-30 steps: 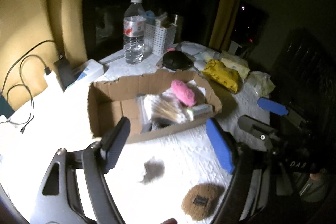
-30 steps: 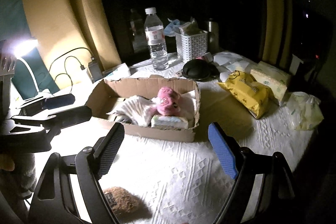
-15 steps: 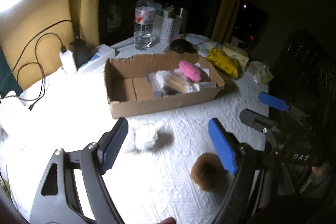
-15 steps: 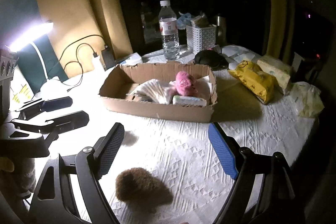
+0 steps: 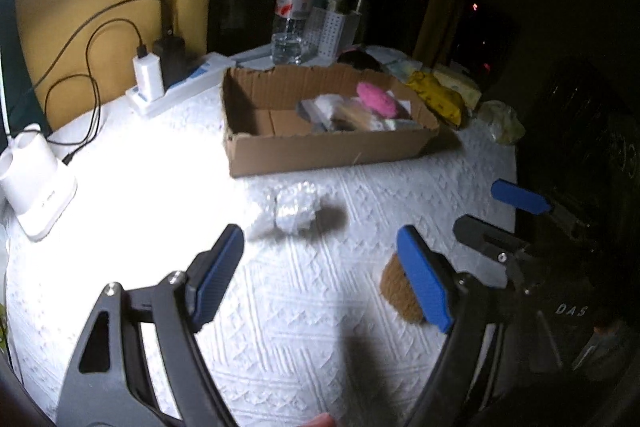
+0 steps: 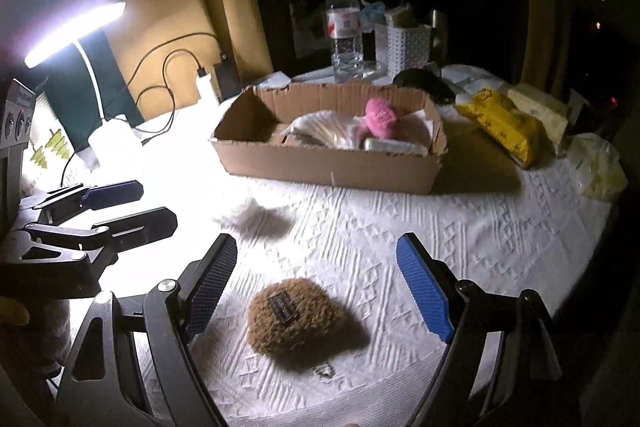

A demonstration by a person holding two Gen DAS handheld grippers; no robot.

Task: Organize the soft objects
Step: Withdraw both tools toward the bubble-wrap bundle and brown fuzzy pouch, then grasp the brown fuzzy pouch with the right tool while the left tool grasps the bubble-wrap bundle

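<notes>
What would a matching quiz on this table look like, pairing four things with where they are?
Things:
1. pink plush toy
2. brown fuzzy pouch
3. water bottle
4. yellow packet

Places:
A. on the tablecloth to the right of the box
B. behind the box, upright
C. inside the cardboard box
D. on the tablecloth between the fingers of the right hand-held gripper

Pairs: 1-C, 2-D, 3-B, 4-A

Both grippers pulled back; cardboard box (image 6: 332, 163) farther, brown pouch (image 6: 296, 319) fully visible.
</notes>
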